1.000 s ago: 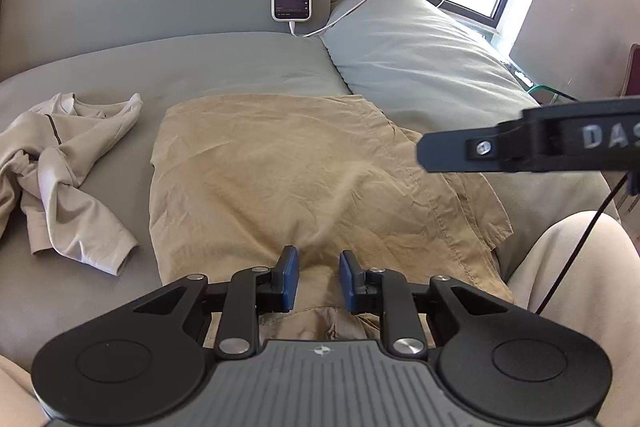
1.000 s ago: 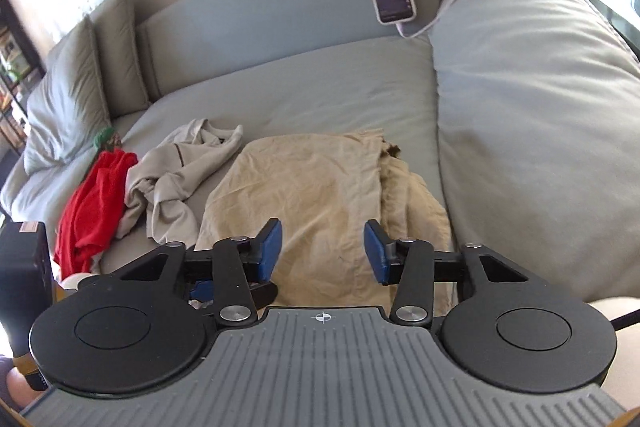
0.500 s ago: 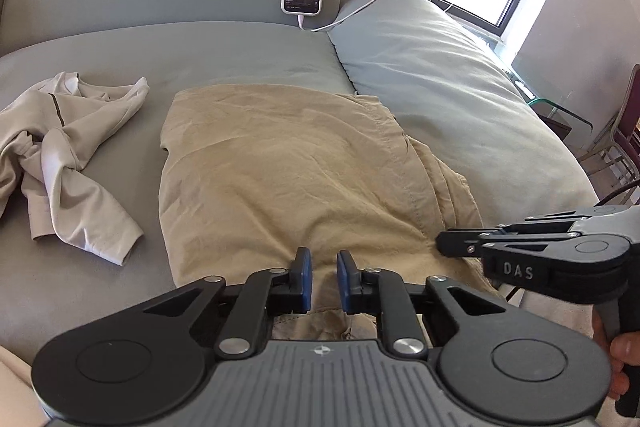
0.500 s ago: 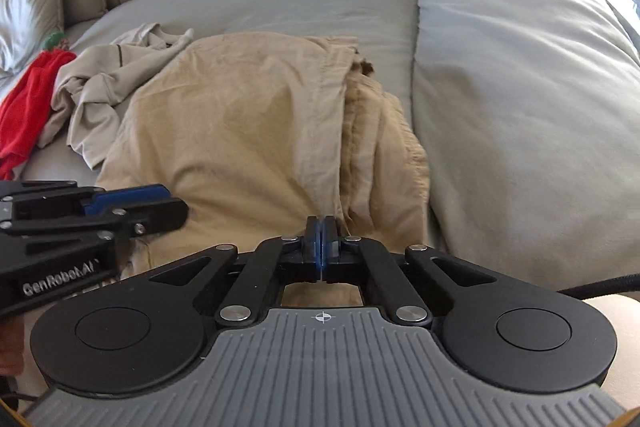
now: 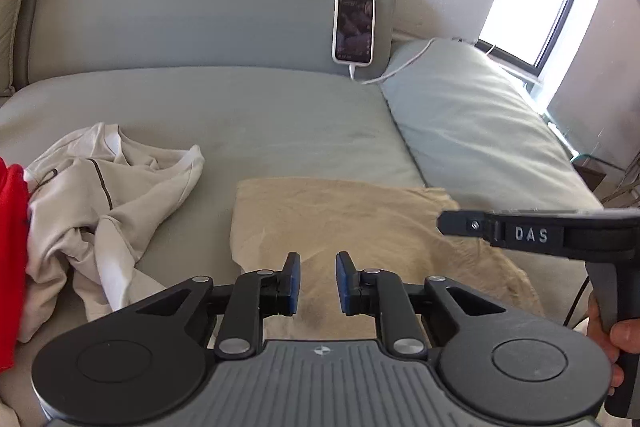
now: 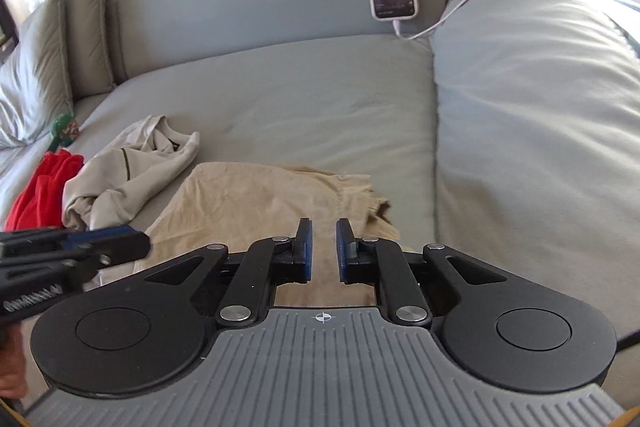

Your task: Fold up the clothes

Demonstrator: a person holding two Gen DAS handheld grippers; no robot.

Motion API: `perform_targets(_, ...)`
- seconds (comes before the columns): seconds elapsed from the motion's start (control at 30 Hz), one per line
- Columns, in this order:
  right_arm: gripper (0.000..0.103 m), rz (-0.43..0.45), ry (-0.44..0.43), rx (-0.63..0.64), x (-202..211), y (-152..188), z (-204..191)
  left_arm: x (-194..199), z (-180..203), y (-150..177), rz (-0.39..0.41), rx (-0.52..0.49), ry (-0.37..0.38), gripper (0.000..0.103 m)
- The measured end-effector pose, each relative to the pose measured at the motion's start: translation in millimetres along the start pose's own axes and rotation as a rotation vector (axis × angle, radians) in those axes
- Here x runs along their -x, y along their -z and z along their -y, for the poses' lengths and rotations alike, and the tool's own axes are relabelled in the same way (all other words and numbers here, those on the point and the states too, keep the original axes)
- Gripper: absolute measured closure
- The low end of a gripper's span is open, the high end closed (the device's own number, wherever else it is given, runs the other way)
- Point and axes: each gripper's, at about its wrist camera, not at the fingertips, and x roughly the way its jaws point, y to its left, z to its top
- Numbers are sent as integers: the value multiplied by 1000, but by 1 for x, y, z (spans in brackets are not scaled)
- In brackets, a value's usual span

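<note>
Tan garment (image 5: 360,223): lies as a flat folded rectangle on the sofa (image 5: 280,115)
Beige shirt (image 5: 108,187): crumpled (red garment (image 6: 40,191) too); both unfolded
Left gripper (image 5: 317,283): jaws apart; empty
Right gripper (image 6: 322,251): jaws apart; empty

tan garment (image 5: 352,223) | folded, flat | couch seat, beside crumpled beige shirt (image 5: 108,187)

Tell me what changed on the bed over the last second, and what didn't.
The tan garment now shows shorter front to back, apparently folded over. The right gripper, shut half a second ago, stands open with nothing between its fingers; the left gripper has opened a little wider, also empty. The crumpled beige shirt, the red garment and the phone stayed where they were.
</note>
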Motion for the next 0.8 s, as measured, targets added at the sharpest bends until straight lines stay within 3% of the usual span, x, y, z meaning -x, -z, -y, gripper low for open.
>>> perform_targets(0.13,88,-18,-76,28,-41,0,-19,-21,11,19,-33,-72,-1,91)
perform_targets(0.23,96,-41,-23,26,-63,2,-15,-23,5,19,-34,-31,13,91)
perform_targets(0.3,103,-24,60,-28,-64,0,4,-23,3,20,-38,-24,24,91)
perform_targets(0.37,102,-16,125,-106,-58,-4,28,-23,3,19,-37,-33,21,90)
perform_targets(0.4,94,-26,152,-138,-51,-5,40,-23,3,19,-35,-34,20,90)
perform_targets(0.43,94,-35,179,-171,-45,-7,51,-23,4,18,-34,-36,17,90)
perform_targets(0.47,94,-47,183,-204,-37,-7,62,-19,4,17,-29,-30,13,90)
perform_targets(0.5,91,-63,127,-237,-25,-6,70,-15,5,16,-24,-23,8,89)
perform_targets(0.53,87,-79,74,-263,-14,-4,77,-8,4,15,-13,-6,-3,83)
perform_targets(0.57,61,-90,34,-271,-5,-1,80,0,4,14,-3,12,-15,63)
perform_targets(0.6,29,-96,9,-278,-2,3,82,10,4,13,15,27,-37,51)
perform_targets(0.63,17,-102,-17,-285,0,7,84,22,3,13,43,32,-69,31)
perform_targets(0.67,4,-108,-42,-291,3,11,86,34,2,13,70,37,-101,25)
perform_targets(0.8,4,-131,-144,-319,13,26,95,55,-14,21,85,137,-134,17)
